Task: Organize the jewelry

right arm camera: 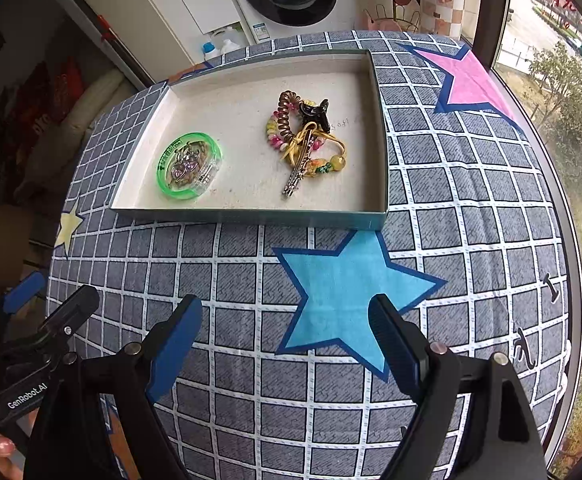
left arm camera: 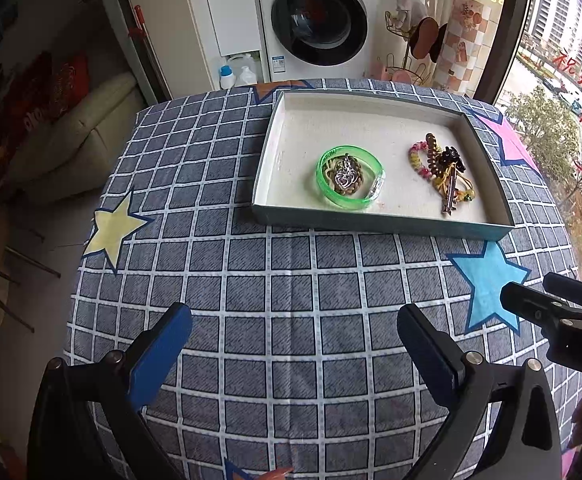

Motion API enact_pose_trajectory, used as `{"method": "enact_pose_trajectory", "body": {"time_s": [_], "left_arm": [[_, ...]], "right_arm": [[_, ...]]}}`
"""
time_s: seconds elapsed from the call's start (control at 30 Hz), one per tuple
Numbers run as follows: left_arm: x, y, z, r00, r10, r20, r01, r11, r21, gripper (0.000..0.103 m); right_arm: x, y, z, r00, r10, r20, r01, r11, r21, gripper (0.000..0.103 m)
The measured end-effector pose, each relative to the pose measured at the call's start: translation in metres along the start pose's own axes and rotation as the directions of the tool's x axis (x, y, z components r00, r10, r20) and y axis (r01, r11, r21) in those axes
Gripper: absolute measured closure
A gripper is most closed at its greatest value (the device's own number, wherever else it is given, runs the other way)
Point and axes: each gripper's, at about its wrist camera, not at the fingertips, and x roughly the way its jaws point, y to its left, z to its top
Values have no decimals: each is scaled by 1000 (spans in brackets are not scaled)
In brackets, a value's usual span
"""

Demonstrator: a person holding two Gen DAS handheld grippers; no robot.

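A shallow grey-blue tray [left arm camera: 371,225] [right arm camera: 251,216] with a white floor lies on the far half of the table. In its left part a green bangle [left arm camera: 350,177] [right arm camera: 189,165] rings a brown bead string with a silver heart pendant. In its right part lies a heap [left arm camera: 441,172] [right arm camera: 305,136]: a pink-yellow bead bracelet, a brown coil hair tie, a black claw clip, a metal hairpin and yellow cord. My left gripper [left arm camera: 295,344] is open and empty over the cloth, well short of the tray. My right gripper [right arm camera: 285,340] is open and empty over the blue star.
The table wears a grey checked cloth with a blue star [right arm camera: 343,292], a yellow star [left arm camera: 113,224] and a pink star [right arm camera: 467,80]. A washing machine [left arm camera: 315,20], detergent bottles and a sofa stand beyond. A window runs along the right.
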Motion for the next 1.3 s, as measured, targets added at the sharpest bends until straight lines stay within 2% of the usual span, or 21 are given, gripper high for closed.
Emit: {"method": "enact_pose_trajectory", "body": {"time_s": [0.27,0.7,1.0,1.3], "left_arm": [[-51,17,-30,999,-7,43,7,1000,-7,0],[-133,34,-61,994,-23,106,25,1000,-15,0],[-172,44,-68,988,-17,151,21,999,-26,0],[-191,49,-69,984,-22,177,28,999,-36,0]], "right_arm": [[-44,15,-37,999,-16,41,16,1000,4,16],[-126,49,-75,988,-48,144,52,998,-28,16],[-173,55,-89,969,-84,234,87,996,-4,16],[-200,62,-95,947,-114,302,126,992,-21,16]]}}
